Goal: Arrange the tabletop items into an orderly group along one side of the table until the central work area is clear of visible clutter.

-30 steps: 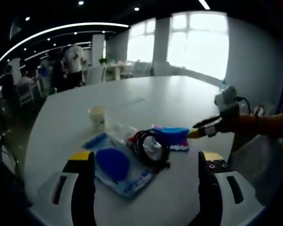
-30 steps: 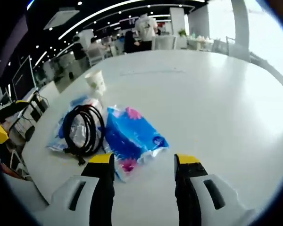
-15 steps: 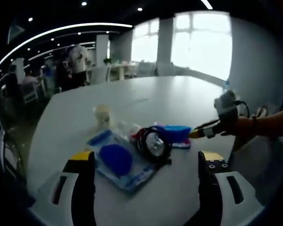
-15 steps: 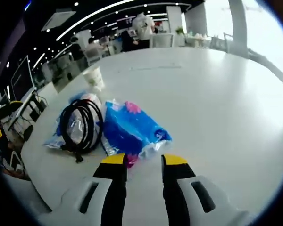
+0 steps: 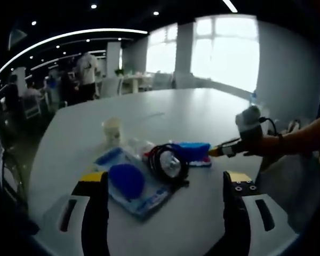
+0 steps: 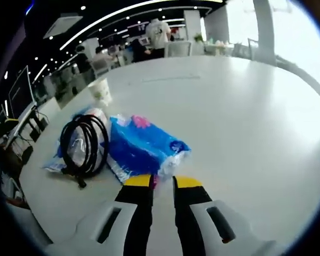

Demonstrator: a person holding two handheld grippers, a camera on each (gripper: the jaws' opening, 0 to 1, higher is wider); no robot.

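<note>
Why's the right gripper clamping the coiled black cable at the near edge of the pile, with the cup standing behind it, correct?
Not quite. The right gripper is closing on the corner of the blue plastic packet, not the coiled black cable, which lies apart, beside the packet; the right gripper view shows it. The cup does stand behind the pile.
</note>
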